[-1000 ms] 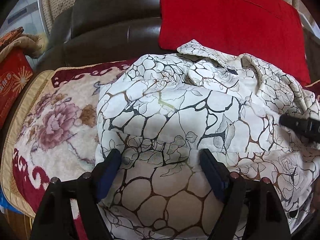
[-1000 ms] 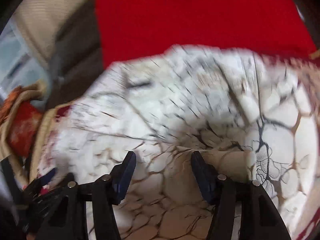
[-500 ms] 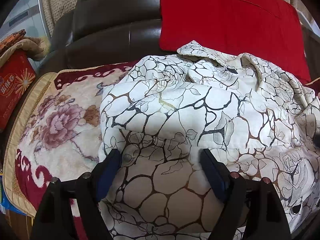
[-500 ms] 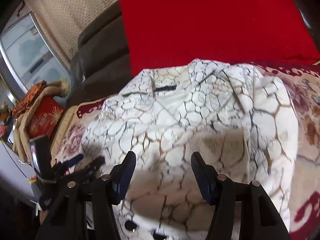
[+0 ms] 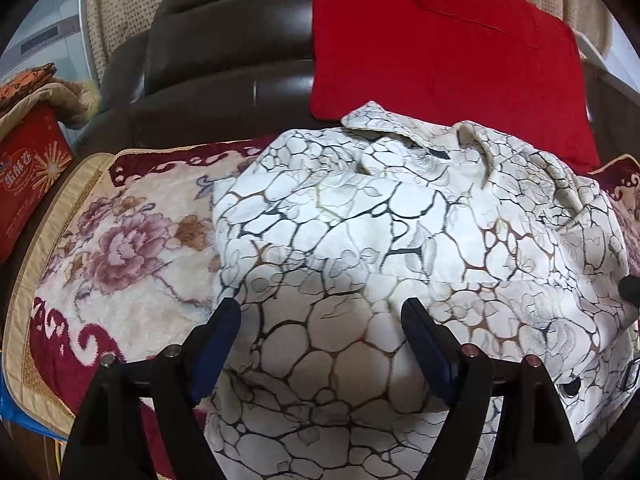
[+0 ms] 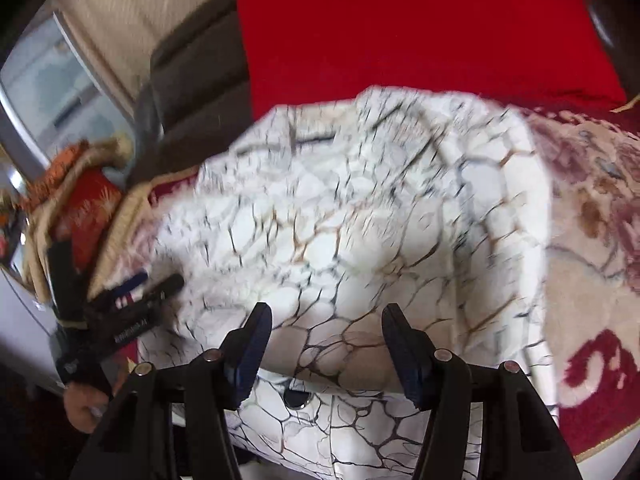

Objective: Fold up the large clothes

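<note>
A white jacket (image 5: 360, 232) with a dark cracked-vein print lies folded in a bundle on the sofa seat, collar toward the backrest. My left gripper (image 5: 320, 312) hovers open over the jacket's near edge; its blue pads (image 5: 216, 344) touch no cloth. In the blurred right wrist view the same jacket (image 6: 340, 240) fills the middle, with a button (image 6: 296, 398) at its near hem. My right gripper (image 6: 328, 316) stands open above that hem, nothing pinched. The left gripper (image 6: 132, 300) shows at the left there, in a person's hand (image 6: 80, 404). A black tip of the right gripper (image 5: 630, 288) peeks in at the left wrist view's right edge.
A floral cream-and-maroon blanket (image 5: 120, 248) covers the seat, showing bare beside the jacket on the left and on the right (image 6: 592, 264). A red cushion (image 5: 440, 56) leans on the dark leather backrest (image 5: 224, 64). A red box (image 5: 28, 184) under a folded throw stands at the far left.
The right gripper has drawn back from close over the jacket, so the whole bundle now shows; it has nearly left the left wrist view. The left gripper has backed off slightly.
</note>
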Available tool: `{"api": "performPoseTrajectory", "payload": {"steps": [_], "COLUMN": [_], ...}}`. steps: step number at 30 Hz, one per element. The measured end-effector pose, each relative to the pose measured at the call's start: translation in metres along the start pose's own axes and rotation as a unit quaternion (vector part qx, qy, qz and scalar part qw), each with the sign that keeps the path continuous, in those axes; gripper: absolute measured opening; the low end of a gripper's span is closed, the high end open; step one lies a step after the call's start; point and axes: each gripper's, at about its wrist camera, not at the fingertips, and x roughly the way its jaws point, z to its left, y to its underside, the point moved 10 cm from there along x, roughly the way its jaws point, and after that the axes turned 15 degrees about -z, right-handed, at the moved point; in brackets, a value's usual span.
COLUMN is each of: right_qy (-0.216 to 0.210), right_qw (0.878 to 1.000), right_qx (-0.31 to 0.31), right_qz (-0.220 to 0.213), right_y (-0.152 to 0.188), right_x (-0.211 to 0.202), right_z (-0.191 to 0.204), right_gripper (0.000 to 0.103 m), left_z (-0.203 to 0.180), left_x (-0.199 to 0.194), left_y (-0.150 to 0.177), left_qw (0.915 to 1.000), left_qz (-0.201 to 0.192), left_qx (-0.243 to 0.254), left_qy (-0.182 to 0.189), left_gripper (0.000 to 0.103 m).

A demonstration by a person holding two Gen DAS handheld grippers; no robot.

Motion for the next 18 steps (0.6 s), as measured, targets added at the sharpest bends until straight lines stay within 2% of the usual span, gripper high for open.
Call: {"api": "performPoseTrajectory", "payload": {"steps": [2,4,5,11,15,18], "right_qy": [0.013,0.026,0.028,0.009,0.003,-0.008], "right_qw": [1.000,0.998,0.998,0.999,0.998,0.998], "right_qx": [0.007,0.013,0.013,0.028,0.059,0.064], "right_qz": [0.008,0.059,0.061,0.016,-0.015,-0.010], "right_y": [0.004,0.024,0.027,-0.001,-0.027,-0.034], "right_x": [0.004,0.021,0.024,0.009,0.006,0.022], "right_z": [-0.009,-0.020,-0.021,-0.017,-0.025,-0.021], "right_gripper": [0.062,0.062,0.062,0.062,0.062,0.062], "left_z": [0.003,0.003,0.003,0.012,0.026,0.028], "left_x": [0.010,0.018,0.018,0.008,0.006,0.016], "left_y": [0.011,0.022,0.021,0.002,-0.013,-0.009], "left_qw": [0.9996,0.9986,0.9987,0.9999,0.9992,0.9991], "left_qz": [0.028,0.052,0.050,0.010,-0.019,-0.003], "left_qx": [0.004,0.007,0.007,-0.011,-0.030,-0.033], "left_qy": [-0.006,-0.004,-0.005,-0.003,-0.020,-0.027], "left_gripper": [0.085,0.088,0.088,0.088,0.088,0.088]}}
